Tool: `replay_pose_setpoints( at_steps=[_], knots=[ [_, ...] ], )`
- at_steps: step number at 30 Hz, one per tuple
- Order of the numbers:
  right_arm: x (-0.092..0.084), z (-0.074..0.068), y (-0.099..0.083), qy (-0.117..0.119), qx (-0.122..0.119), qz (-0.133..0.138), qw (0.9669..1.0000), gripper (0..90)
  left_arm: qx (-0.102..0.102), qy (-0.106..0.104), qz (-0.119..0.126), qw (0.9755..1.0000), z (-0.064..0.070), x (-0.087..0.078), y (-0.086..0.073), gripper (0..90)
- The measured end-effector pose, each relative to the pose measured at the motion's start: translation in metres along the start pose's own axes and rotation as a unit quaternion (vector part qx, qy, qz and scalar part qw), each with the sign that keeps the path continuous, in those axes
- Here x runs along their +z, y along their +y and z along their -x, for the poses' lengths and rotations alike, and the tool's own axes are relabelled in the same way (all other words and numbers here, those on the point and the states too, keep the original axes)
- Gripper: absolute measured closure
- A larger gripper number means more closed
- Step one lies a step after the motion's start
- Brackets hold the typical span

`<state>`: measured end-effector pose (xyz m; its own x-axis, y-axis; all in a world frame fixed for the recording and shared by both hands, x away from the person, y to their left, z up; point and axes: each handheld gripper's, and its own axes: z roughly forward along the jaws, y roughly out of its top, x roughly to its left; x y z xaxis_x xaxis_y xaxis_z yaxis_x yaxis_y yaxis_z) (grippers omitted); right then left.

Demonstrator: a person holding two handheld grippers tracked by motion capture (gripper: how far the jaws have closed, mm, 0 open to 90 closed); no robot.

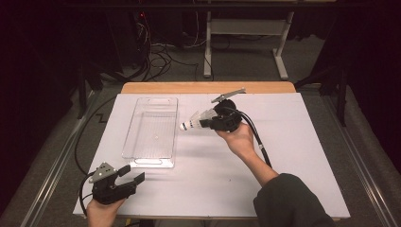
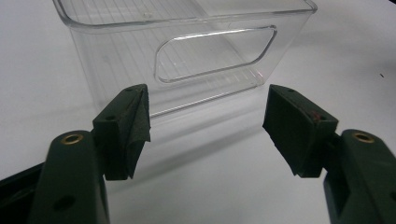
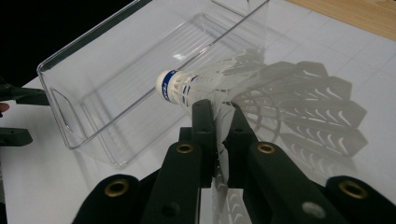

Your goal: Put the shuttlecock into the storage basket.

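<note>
1. Right gripper view: right gripper jaws nearly closed, pinching the feather skirt of the shuttlecock. White cork with blue band sticks out past the tips and points toward the clear bin.
2. High view: the shuttlecock hangs above the sheet just beside the bin's right wall, not yet over the opening. Right gripper is held level, right hand under it.
3. Left gripper view: left gripper jaws wide open, nothing between them, aimed at the bin's near end wall with the handle cutout. In the high view the left gripper sits near the bin's front corner, not touching.
4. Risks, my read: the grip is on thin feathers only, so they could crush or slip and the shuttlecock could twist out. Released here, it would likely land on the sheet or bounce off the rim. The bin is light and unheld, so a knock would slide it.
5. Surface: white sheet on a wooden table; bin looks empty.
6. Room: dark, grey floor, loose cables, a white table frame behind.
</note>
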<state>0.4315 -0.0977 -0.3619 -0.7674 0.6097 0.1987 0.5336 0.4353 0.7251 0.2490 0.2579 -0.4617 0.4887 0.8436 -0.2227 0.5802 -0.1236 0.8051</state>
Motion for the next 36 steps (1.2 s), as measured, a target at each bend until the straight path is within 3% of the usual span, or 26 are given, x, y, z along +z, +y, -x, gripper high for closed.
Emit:
replay_pose_setpoints(
  at_steps=[17, 36],
  knots=[
    [0.017, -0.018, 0.015, 0.012, -0.014, -0.012, 0.9997, 87.1, -0.009, 0.004, 0.004, 0.9999, -0.005, -0.003, 0.000, 32.6],
    [0.030, -0.022, 0.028, 0.015, -0.012, -0.010, 0.9998, 87.1, -0.005, 0.004, 0.002, 1.0000, -0.005, -0.003, 0.000, 32.7]
  ],
)
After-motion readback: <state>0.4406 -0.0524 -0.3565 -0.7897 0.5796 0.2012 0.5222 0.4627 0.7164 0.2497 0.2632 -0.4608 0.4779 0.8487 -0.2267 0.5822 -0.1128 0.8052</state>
